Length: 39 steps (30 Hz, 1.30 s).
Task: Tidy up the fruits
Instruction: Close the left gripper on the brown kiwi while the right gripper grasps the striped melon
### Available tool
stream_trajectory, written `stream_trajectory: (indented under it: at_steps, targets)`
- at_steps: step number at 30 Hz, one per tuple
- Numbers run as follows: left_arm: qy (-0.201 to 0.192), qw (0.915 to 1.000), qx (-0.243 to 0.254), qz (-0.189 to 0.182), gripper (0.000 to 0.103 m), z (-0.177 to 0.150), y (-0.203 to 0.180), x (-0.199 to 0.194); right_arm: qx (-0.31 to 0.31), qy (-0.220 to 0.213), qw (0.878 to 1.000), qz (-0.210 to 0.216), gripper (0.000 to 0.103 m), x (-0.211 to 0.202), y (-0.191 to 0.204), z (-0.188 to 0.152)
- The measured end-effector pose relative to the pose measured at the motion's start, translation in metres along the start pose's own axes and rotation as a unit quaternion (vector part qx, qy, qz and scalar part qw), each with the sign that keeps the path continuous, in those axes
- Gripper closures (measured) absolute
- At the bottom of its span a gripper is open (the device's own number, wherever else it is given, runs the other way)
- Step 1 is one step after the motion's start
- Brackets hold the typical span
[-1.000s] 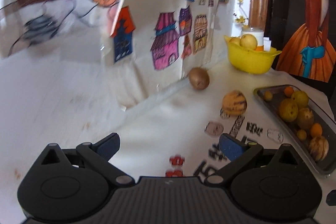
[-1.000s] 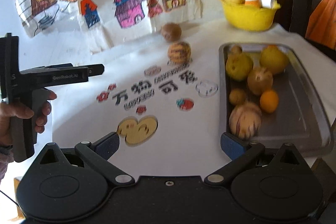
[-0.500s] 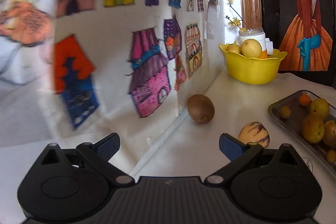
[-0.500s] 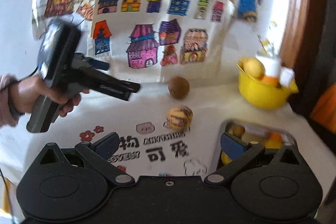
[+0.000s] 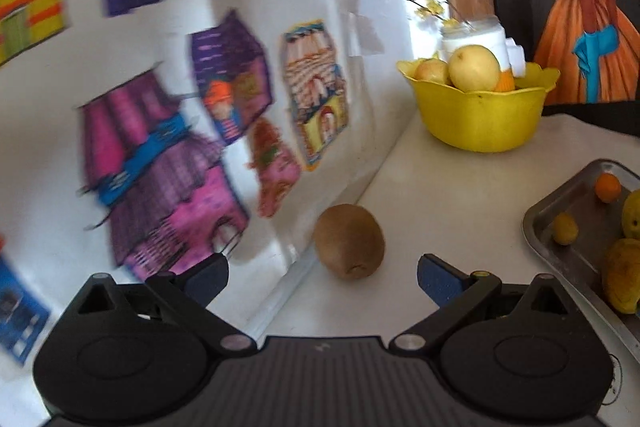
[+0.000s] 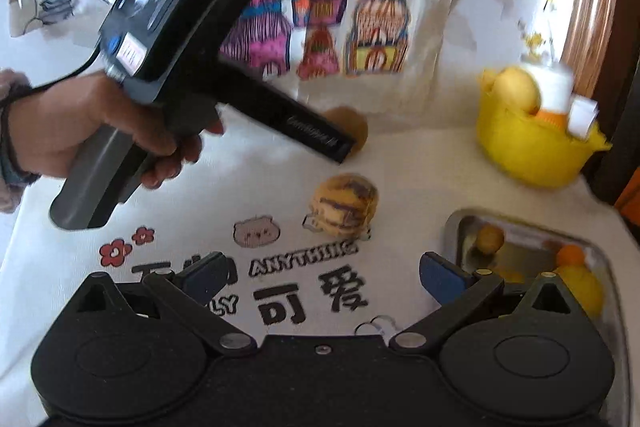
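A brown kiwi (image 5: 349,241) lies on the white table by the wall, just ahead of my left gripper (image 5: 322,275), which is open with the fruit in front of the gap. In the right wrist view the left gripper (image 6: 340,147) reaches the kiwi (image 6: 356,127), half hiding it. A striped yellow melon (image 6: 345,205) rests on the cloth ahead of my open, empty right gripper (image 6: 324,275). A metal tray (image 6: 460,227) with several small fruits sits at the right; the same tray (image 5: 560,227) shows in the left wrist view.
A yellow bowl (image 5: 480,119) with pale fruits and a white jar stands at the back right, the same bowl (image 6: 532,147) blurred in the right wrist view. Coloured house drawings (image 5: 224,87) cover the wall close on the left. A hand (image 6: 92,123) grips the left tool.
My left gripper has moved forward towards the wall and closed in on the kiwi. The right gripper has tilted up and forward, so the striped melon now lies nearer its fingers.
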State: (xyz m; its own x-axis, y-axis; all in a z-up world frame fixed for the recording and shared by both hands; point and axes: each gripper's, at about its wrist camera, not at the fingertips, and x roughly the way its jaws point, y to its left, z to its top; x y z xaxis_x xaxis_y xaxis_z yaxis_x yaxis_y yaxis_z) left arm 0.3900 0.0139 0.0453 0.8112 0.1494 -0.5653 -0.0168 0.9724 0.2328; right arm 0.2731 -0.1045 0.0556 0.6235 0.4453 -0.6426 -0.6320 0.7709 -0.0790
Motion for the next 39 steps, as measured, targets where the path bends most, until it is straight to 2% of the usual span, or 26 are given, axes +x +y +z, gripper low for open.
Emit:
stream_trajectory:
  at_steps: [4, 7, 16, 19, 26, 29, 34, 37, 39]
  targets:
    - [-0.003, 0.9997, 0.025, -0.005, 0.0, 0.005, -0.007, 0.013, 0.004, 0.006, 1.0, 0.0, 0.005, 0.01, -0.003, -0.002]
    - [0.003, 0.9998, 0.02, -0.008, 0.002, 0.008, -0.006, 0.02, 0.0, 0.003, 1.0, -0.01, 0.007, 0.018, -0.005, 0.0]
    - [0.02, 0.9994, -0.002, -0.027, 0.016, 0.01, -0.003, 0.041, 0.05, 0.03, 0.998, -0.018, 0.011, 0.053, -0.02, 0.013]
    - [0.023, 0.9986, -0.029, -0.036, 0.023, 0.01, 0.002, 0.045, 0.067, 0.028, 0.997, -0.02, 0.012, 0.061, -0.024, 0.015]
    - [0.036, 0.9967, -0.063, -0.036, 0.024, 0.014, 0.004, 0.053, 0.075, 0.026, 0.997, -0.016, 0.014, 0.072, -0.026, 0.018]
    - [0.055, 0.9928, -0.099, -0.042, 0.026, 0.016, 0.007, 0.062, 0.054, 0.02, 0.998, -0.016, 0.015, 0.075, -0.023, 0.02]
    - [0.055, 0.9865, -0.148, -0.044, 0.028, 0.019, 0.014, 0.066, 0.041, 0.017, 0.999, -0.018, 0.018, 0.077, -0.021, 0.02]
    - [0.053, 0.9848, -0.164, -0.025, 0.034, 0.018, 0.016, 0.069, 0.037, 0.016, 0.999, -0.019, 0.018, 0.08, -0.02, 0.021]
    - [0.053, 0.982, -0.179, -0.027, 0.037, 0.015, 0.018, 0.069, 0.036, 0.017, 0.999, -0.018, 0.019, 0.082, -0.02, 0.021]
